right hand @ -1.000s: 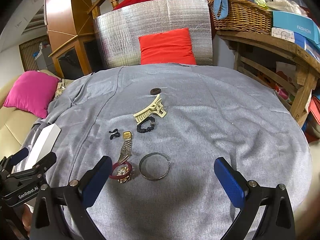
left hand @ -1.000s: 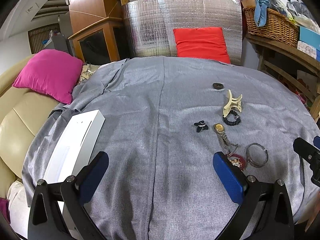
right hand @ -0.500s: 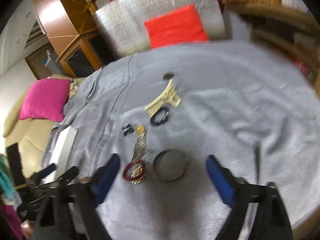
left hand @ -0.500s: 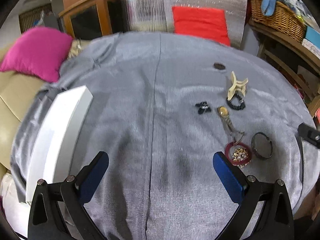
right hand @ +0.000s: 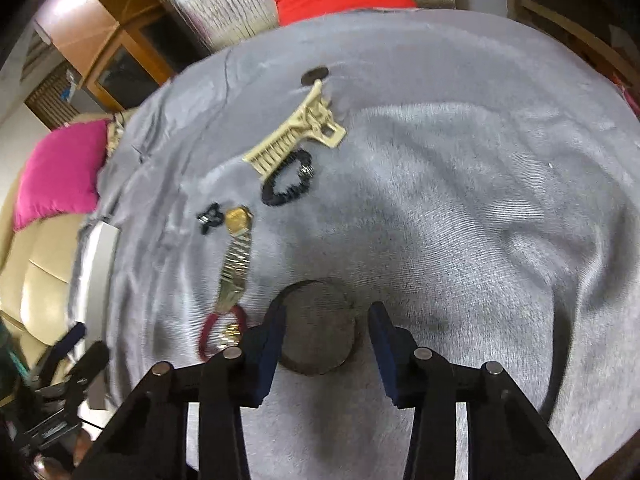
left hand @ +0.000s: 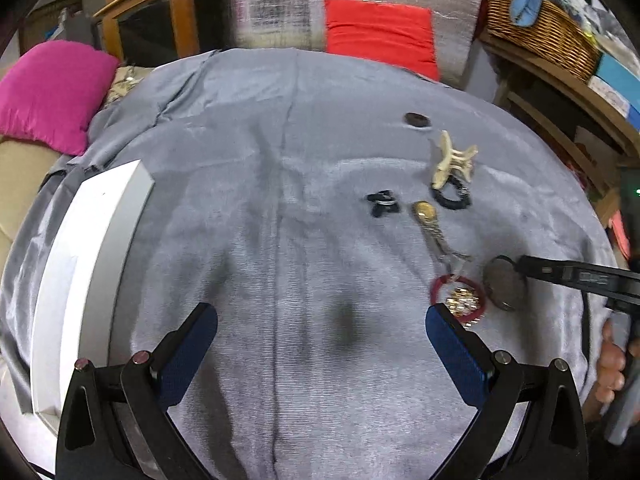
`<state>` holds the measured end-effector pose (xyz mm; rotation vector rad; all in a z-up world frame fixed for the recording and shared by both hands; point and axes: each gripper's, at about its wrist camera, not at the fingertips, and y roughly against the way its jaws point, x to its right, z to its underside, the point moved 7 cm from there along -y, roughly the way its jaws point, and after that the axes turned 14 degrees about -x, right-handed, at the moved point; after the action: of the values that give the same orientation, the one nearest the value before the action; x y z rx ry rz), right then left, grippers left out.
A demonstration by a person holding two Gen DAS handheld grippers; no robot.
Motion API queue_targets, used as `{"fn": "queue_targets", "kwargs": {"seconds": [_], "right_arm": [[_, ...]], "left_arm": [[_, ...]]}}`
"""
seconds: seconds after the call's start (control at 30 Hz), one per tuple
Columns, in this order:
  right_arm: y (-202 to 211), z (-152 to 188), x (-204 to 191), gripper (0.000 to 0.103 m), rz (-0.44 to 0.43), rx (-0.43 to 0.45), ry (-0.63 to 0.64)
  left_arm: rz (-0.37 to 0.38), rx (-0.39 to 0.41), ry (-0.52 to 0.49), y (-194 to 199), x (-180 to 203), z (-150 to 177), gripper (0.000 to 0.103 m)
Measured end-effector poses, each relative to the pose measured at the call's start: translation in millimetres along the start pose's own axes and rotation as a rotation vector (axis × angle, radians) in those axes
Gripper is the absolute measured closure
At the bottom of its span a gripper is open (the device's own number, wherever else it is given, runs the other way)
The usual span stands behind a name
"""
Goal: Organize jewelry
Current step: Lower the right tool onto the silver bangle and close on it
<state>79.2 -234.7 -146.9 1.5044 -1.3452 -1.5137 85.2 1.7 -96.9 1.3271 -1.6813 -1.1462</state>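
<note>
Jewelry lies on a grey cloth [left hand: 280,184]. My right gripper [right hand: 326,320] points down over a dark metal bangle [right hand: 308,286]. Its jaws are closing, the bangle lies between them, and a gap shows at the right pad. Left of the bangle lies a red bracelet with gold charms [right hand: 212,328], then a gold watch [right hand: 236,256], a small black clip [right hand: 210,218], a black hair tie [right hand: 286,184], a cream claw clip [right hand: 300,132] and a dark disc [right hand: 315,75]. My left gripper [left hand: 320,344] hovers open over bare cloth, left of the red bracelet [left hand: 458,296].
A white box [left hand: 92,260] lies along the cloth's left edge. A pink cushion [left hand: 48,92] sits on a beige sofa beyond it. A red cushion [left hand: 380,32] leans on a silver panel at the back. A wooden shelf with a wicker basket [left hand: 536,32] stands at right.
My right gripper dropped toward the bangle and its jaws narrowed around it. My left gripper tipped downward and moved slightly forward, still open. The jewelry has not moved.
</note>
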Motion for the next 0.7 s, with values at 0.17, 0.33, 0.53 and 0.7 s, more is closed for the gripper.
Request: {"fn": "queue_targets", "kwargs": {"seconds": [0.17,0.33,0.53,0.7], "right_arm": [[-12,-6,6,0.074,0.053,-0.017,0.013],[-11,-5,10,0.098,0.110,0.014,0.039],[-1,-4,15,0.099,0.094,0.067,0.021],[17,-6,23,0.099,0.058,0.119,-0.021]], "left_arm": [[0.002,0.003,-0.057,0,11,-1,0.000],[0.058,0.018,-0.096,-2,29,-2,0.009],[0.138,-0.007,-0.133,-10,51,1,0.041],[0.227,-0.043,-0.169,-18,71,3,0.053]]}}
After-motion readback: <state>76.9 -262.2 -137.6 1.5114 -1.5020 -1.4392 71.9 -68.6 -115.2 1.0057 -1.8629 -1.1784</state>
